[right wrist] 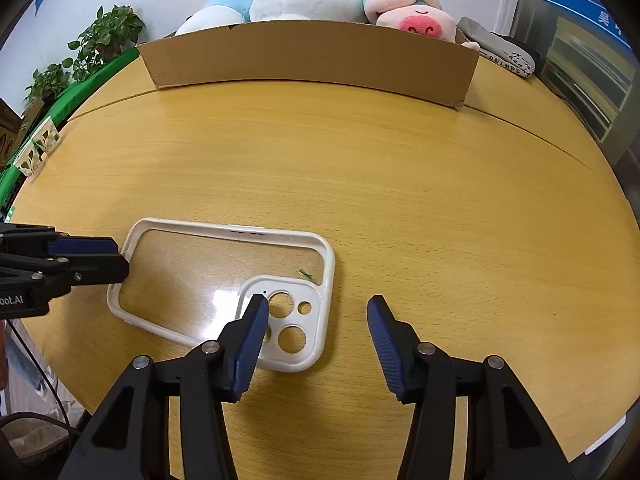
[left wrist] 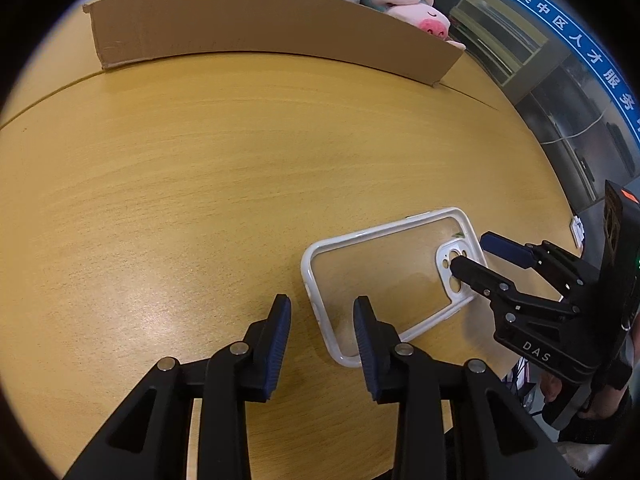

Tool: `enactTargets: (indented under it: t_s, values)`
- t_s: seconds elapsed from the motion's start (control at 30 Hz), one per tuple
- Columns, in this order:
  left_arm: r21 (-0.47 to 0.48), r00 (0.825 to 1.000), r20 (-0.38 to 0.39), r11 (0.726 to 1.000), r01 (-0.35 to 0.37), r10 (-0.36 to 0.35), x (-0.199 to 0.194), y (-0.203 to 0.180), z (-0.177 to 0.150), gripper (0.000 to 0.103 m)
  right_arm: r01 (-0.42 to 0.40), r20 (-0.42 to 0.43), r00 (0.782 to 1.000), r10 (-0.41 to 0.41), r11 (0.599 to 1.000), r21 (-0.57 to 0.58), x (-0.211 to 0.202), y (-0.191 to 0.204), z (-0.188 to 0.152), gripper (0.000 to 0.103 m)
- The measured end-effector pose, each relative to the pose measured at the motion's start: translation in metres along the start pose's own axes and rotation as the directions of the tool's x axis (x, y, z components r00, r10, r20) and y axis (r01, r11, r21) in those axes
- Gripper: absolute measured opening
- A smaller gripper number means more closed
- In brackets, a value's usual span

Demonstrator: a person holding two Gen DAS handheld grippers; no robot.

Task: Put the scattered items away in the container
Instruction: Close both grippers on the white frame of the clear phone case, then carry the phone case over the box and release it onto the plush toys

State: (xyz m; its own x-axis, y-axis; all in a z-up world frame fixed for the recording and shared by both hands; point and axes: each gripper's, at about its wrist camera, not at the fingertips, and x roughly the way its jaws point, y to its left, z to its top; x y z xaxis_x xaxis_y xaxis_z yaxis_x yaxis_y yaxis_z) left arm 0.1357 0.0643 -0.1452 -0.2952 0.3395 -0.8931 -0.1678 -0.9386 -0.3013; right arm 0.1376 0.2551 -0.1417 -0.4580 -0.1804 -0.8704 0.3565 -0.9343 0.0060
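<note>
Phone case (right wrist: 224, 280): clear back, white rim, flat on the table (right wrist: 400, 200) before the cardboard box (right wrist: 312, 56); likely light, thin, slippery; best pinched across a rim. Right gripper (right wrist: 318, 312) spread wide, straddling its camera corner; left gripper (left wrist: 322, 312) parted, empty, straddling the opposite end.

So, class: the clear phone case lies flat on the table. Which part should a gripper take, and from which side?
Probably the raised white rim of the phone case at the camera-cutout end, coming from above with one finger inside and one outside. It lies flat, so only the rim stands up; the right gripper is open there.
</note>
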Motion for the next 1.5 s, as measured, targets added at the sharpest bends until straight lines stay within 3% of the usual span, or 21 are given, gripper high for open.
enactTargets:
  t_s: [0.1,0.27,0.43,0.57,0.8,0.9,1.03,1.17,1.23,1.3,1.4,1.5]
  values:
    - [0.01,1.0,0.004,1.0,-0.027,0.027,0.002,-0.006,0.001,0.031,-0.033,0.005,0.999,0.033,0.999,-0.011,0.0,0.003,0.001,0.036]
    - [0.015,0.997,0.018,0.997,-0.075,0.075,0.003,-0.011,0.001,0.028,-0.019,0.013,1.0,0.019,0.999,-0.031,-0.001,0.01,0.0,0.034]
    - [-0.04,0.994,0.037,0.994,-0.103,0.104,0.0,0.004,0.006,0.016,-0.04,0.015,0.999,0.04,0.999,-0.007,-0.001,0.007,0.002,0.013]
    - [-0.055,0.992,0.088,0.995,-0.086,0.09,-0.012,0.014,0.017,0.012,-0.059,0.029,0.998,0.058,0.998,0.009,-0.001,0.008,0.009,0.008]
    - [-0.048,0.978,0.195,0.996,-0.072,0.08,-0.039,0.029,0.071,0.01,-0.054,0.189,0.981,0.05,0.998,0.015,-0.023,0.005,0.07,0.008]
    - [-0.019,0.957,0.273,0.995,-0.093,0.095,-0.059,0.035,0.116,0.01,-0.027,0.282,0.959,0.031,0.999,-0.02,-0.035,0.008,0.119,0.008]
    - [0.032,0.915,0.385,0.989,-0.141,0.118,-0.093,0.047,0.188,0.01,0.002,0.384,0.923,0.018,0.999,-0.052,-0.043,0.008,0.194,0.008]
    - [0.09,0.879,0.456,0.975,-0.202,0.14,-0.11,0.058,0.282,0.01,0.011,0.434,0.901,0.012,0.999,-0.051,-0.038,-0.008,0.279,0.008]
    - [0.109,0.878,0.459,0.972,-0.209,0.137,-0.105,0.064,0.327,0.01,0.027,0.449,0.894,-0.007,0.999,-0.038,-0.029,-0.021,0.323,0.008]
    - [0.119,0.881,0.452,0.97,-0.214,0.139,-0.095,0.064,0.364,0.01,0.028,0.433,0.901,-0.02,1.0,-0.012,-0.013,-0.036,0.364,0.008]
    - [0.127,0.905,0.399,0.969,-0.212,0.145,-0.063,0.072,0.418,0.01,0.027,0.375,0.926,-0.038,0.999,0.033,0.021,-0.056,0.418,0.008]
    - [0.138,0.94,0.305,0.969,-0.203,0.154,-0.014,0.083,0.454,0.01,0.033,0.265,0.963,-0.053,0.996,0.079,0.07,-0.073,0.445,0.008]
